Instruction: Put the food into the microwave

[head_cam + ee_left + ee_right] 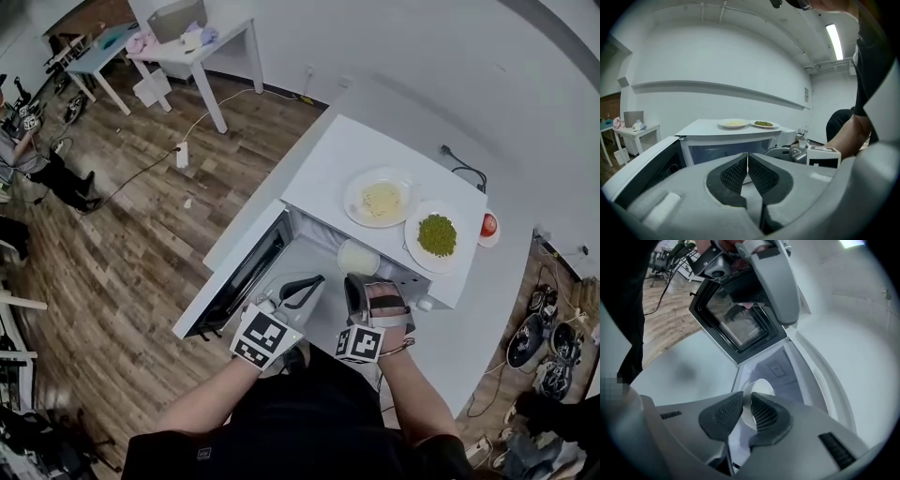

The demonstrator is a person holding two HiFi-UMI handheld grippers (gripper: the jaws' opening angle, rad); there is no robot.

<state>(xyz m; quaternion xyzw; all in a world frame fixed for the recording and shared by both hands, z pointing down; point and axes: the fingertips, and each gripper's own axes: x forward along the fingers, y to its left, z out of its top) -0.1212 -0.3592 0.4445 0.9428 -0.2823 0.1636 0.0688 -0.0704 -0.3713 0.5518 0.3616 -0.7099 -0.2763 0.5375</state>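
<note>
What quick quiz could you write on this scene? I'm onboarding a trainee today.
1. Relative to the microwave, where do the plate of yellow food and the plate of green peas stand? A) inside it B) on top of it C) beside it
2. True or false: the microwave door stands open.
3. Complete: the left gripper's jaws are ____.
Key: 1 B; 2 true; 3 shut.

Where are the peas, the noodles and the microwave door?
peas [437, 234], head view, middle of the green heap.
noodles [382, 199], head view, middle of the pale heap.
microwave door [244, 274], head view, its dark window.
</note>
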